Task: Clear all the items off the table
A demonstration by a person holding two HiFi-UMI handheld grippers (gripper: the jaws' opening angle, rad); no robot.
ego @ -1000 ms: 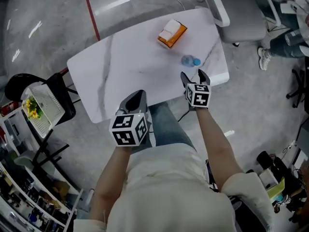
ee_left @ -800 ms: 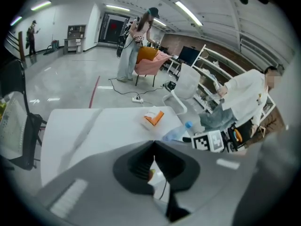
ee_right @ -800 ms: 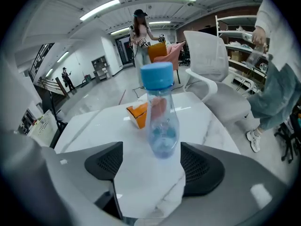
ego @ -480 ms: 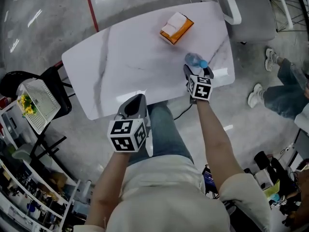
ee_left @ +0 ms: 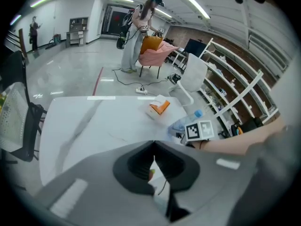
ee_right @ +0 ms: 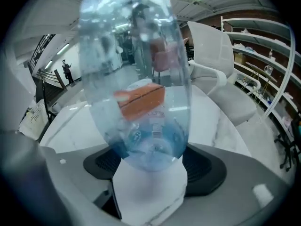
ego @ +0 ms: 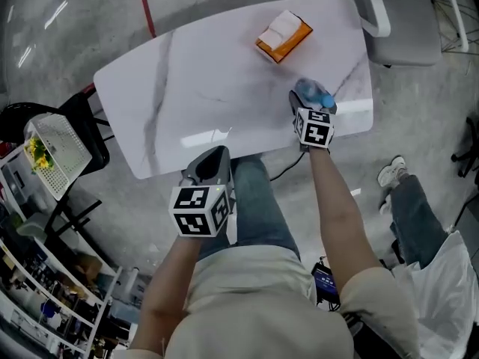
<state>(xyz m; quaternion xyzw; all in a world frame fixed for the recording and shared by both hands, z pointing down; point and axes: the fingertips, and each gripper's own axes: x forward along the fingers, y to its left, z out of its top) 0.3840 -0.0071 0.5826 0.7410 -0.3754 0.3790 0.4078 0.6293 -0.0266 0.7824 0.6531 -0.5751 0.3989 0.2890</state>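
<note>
The worktop (ego: 187,81) is a white slab with grey marble veins and rounded corners. 2 things lie directly on it. A clear plastic bottle (ego: 308,90) with a blue cap lies on its side near the worktop's near right corner, between the jaws of the right hand-held gripper (ego: 311,105), which have just been opening. An orange and white box (ego: 283,36) lies flat well beyond that gripper, toward the far edge. The worktop's near edge runs just ahead of the left hand-held gripper (ego: 212,159), whose jaws are together.
</note>
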